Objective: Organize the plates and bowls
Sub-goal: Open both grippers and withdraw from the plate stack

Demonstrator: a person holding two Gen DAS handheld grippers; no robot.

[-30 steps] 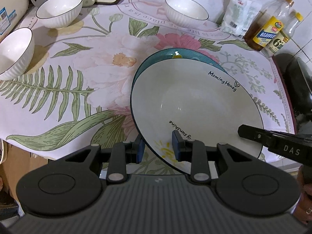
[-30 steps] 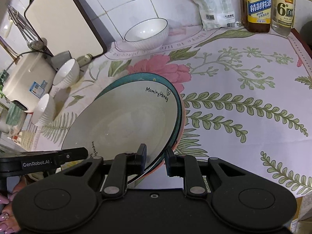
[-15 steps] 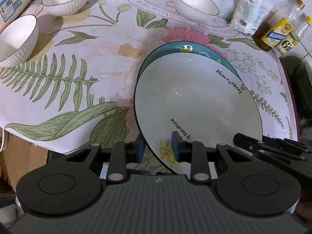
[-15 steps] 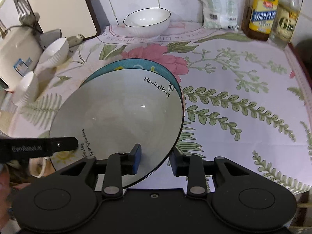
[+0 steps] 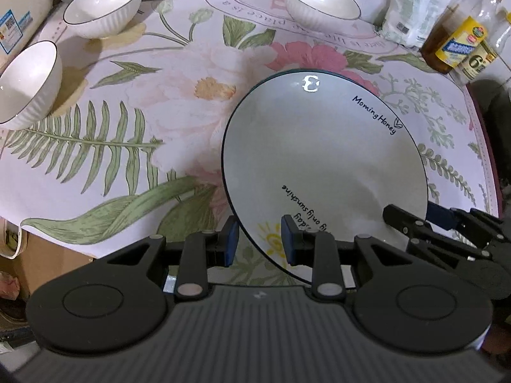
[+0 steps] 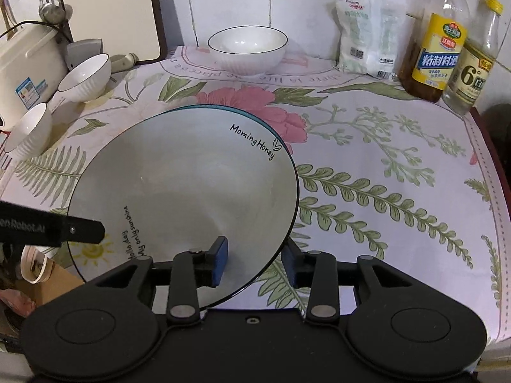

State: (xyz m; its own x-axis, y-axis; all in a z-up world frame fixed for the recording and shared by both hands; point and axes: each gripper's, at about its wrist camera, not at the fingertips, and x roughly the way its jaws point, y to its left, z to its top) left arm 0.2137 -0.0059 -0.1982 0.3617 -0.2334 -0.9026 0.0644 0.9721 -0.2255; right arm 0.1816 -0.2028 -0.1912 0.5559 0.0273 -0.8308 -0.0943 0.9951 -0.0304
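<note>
A white plate (image 5: 322,159) with black lettering and a small yellow sun drawing is lying on top of a teal plate (image 6: 255,118), whose rim is only peeking out at the far edge, and the stack is sitting near the front of a tabletop (image 6: 383,175) that is wearing a cloth printed with pink flowers and green ferns. The left hand-held gripper (image 5: 259,239) is clamping the near rim of the white plate, one blue pad above and one below. The right hand-held gripper (image 6: 254,261) is straddling the rim on the plate's other side, but its jaws have just been opening and are standing apart, the left pad over the plate's face and the right pad clear of the edge, so it is not gripping. Three white ribbed bowls are standing elsewhere on the cloth: one bowl (image 6: 247,48) at the back by the tiled wall, and two bowls (image 5: 102,6) (image 5: 27,79) well apart from the plates on the left side. At the back right, a white packet (image 6: 367,38) is leaning against the wall beside a bottle with a yellow label (image 6: 437,44) and a clear bottle (image 6: 472,63).
</note>
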